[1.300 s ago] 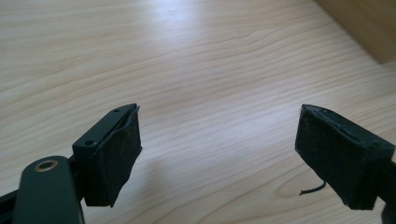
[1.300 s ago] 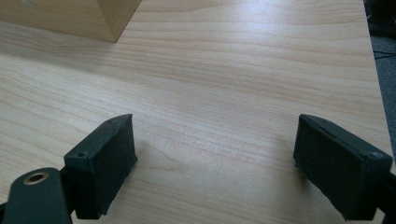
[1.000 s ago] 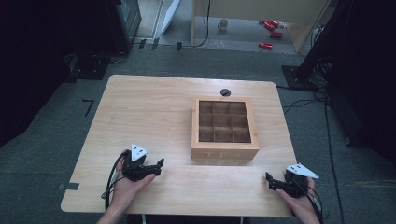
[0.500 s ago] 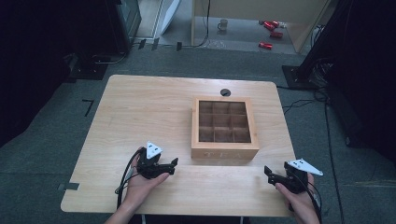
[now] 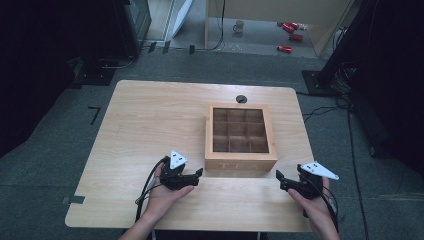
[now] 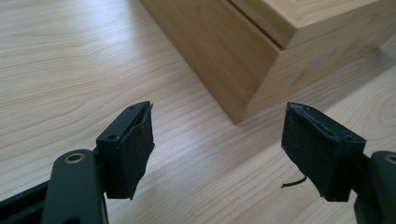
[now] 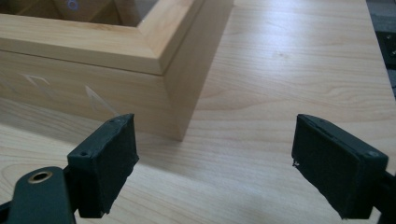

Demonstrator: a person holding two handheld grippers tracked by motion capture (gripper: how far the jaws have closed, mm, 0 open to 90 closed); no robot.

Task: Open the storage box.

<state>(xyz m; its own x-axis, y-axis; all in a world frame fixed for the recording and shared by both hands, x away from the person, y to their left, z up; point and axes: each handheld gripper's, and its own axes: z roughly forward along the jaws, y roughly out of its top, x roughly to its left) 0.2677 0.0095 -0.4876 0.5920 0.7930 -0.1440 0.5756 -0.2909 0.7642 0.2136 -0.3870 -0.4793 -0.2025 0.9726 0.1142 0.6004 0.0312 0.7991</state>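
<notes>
Pale wood covers the whole table (image 5: pixel 150 125), and on its right half sits a square wooden box (image 5: pixel 240 161) with a windowed lid showing nine compartments in a three-by-three grid; letters are faintly marked on its front wall, too small to read surely; a small dark round grommet (image 5: pixel 241 99) lies in the table top just beyond the box's far edge.

Broad bare surface stretches to the left of the box and along the table's far side; a narrower strip runs between the box's right wall and the table's right edge; the near strip in front of the box is bare between the two hands.

Held in the person's left hand (image 5: pixel 162 197), the left gripper (image 5: pixel 198 175) lies low over the near part of the table, just beside the box's near-left corner, apart from it; its jaws stand wide apart with nothing between them; in the left gripper view that corner of the box (image 6: pixel 243 60) rises between and beyond the two black pads, with bare table under them.

The right gripper (image 5: pixel 279 180), held in the right hand (image 5: pixel 315 210), sits near the table's near-right corner, its jaws likewise spread and holding nothing; in the right gripper view the box's near-right corner (image 7: pixel 175 84) stands ahead of the left pad, and open table (image 7: pixel 289 70) runs off to the right edge.
</notes>
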